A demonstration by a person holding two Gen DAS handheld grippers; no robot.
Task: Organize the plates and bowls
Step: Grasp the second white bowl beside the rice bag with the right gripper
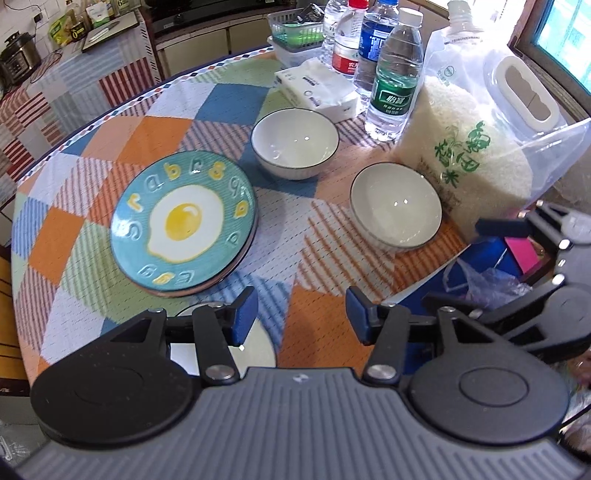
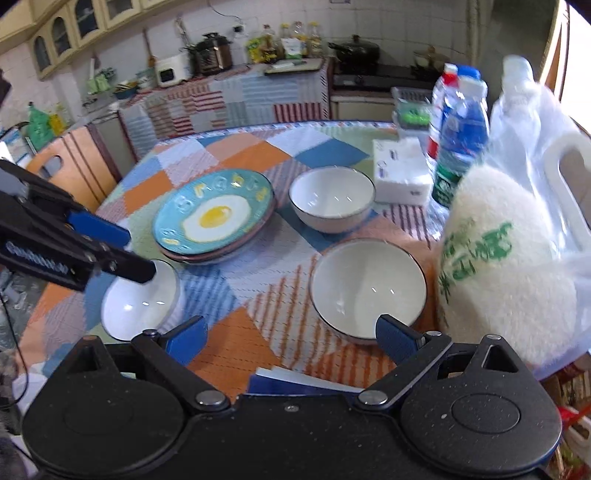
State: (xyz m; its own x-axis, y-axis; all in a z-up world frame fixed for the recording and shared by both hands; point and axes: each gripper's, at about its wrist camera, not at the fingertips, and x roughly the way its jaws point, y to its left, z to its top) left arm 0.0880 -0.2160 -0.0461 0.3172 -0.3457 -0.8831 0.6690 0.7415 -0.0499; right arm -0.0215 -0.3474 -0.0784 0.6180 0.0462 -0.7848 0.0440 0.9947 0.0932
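A teal plate with a fried-egg picture (image 1: 183,221) (image 2: 214,218) tops a short stack of plates at the table's middle left. Two white bowls with dark rims stand apart: the far bowl (image 1: 294,142) (image 2: 332,199) and the near bowl (image 1: 396,205) (image 2: 367,288) beside the rice bag. A third white bowl (image 1: 221,347) (image 2: 140,299) rests near the front edge, partly under my left gripper (image 1: 301,315) (image 2: 138,253). Its blue pads stand apart and press on nothing. My right gripper (image 2: 291,338) hovers open in front of the near bowl, holding nothing.
A large clear bag of rice (image 1: 472,173) (image 2: 498,266) stands at the right edge. Behind it are several water bottles (image 1: 395,74) (image 2: 458,136), a tissue pack (image 1: 317,88) (image 2: 400,177) and a plastic basket (image 1: 295,33). The patchwork tablecloth (image 1: 110,122) (image 2: 229,147) shows bare at the far left.
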